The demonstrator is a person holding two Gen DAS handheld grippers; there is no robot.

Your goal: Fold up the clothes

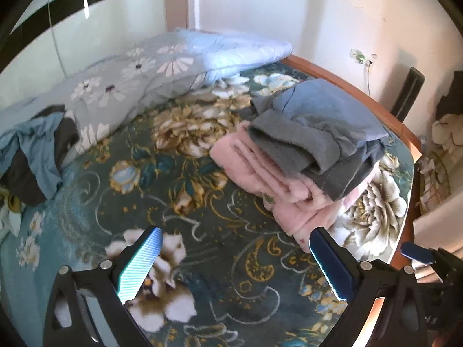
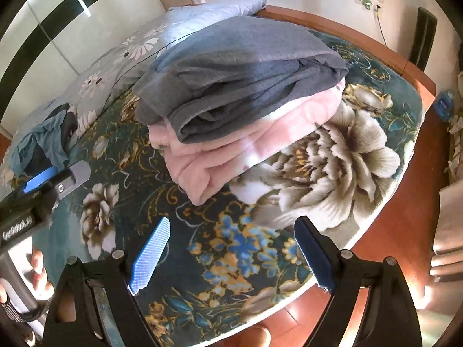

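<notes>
1. Surface and room. A bed (image 1: 121,202) carries a dark teal blanket (image 2: 231,245) printed with large flowers. A pale quilt with daisies (image 1: 139,69) lies folded along the far side against a white wall (image 1: 260,8). The wooden bed frame (image 1: 347,86) runs along the right edge, and a wall socket (image 1: 360,56) with a hanging cable sits above it.

2. Left gripper (image 1: 234,263). It hovers low over the blanket with its jaws wide apart and nothing between them. In the right wrist view its blue fingertip and grey plate project in from the left edge.

3. Right gripper (image 2: 231,251). It hangs over the near right corner of the bed, jaws wide apart and holding nothing. Wooden floor (image 2: 405,217) shows beyond the mattress edge.

4. Folded stack. A grey-blue garment (image 2: 246,57) lies on a dark grey garment (image 2: 202,115), and both rest on a folded pink garment (image 2: 231,150). The stack sits on the blanket ahead of both grippers, apart from the jaws; in the left wrist view it lies ahead and to the right.

5. Unfolded clothes. A crumpled blue and dark heap (image 1: 34,150) lies at the far left, touching the quilt, well apart from both grippers.
</notes>
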